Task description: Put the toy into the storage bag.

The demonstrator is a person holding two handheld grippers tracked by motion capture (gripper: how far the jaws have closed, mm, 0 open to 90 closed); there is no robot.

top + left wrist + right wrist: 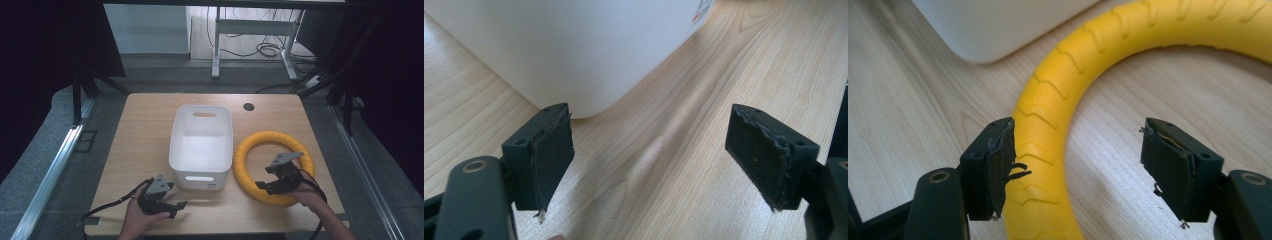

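The right gripper (1075, 170) is spread around the yellow ring (1048, 125). It looks light and squishy; pinch right there.

The left gripper (651, 160) is spread too, holding nothing.

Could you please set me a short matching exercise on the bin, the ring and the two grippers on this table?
Things:
1. white bin
2. yellow ring
3. left gripper
4. right gripper

States:
A. jaws open, one on each side of the ring's tube
B. lies flat, to the right of the bin
C. stands mid-table with nothing inside
D. jaws open over bare wood near the bin's corner

Pairs: 1-C, 2-B, 3-D, 4-A
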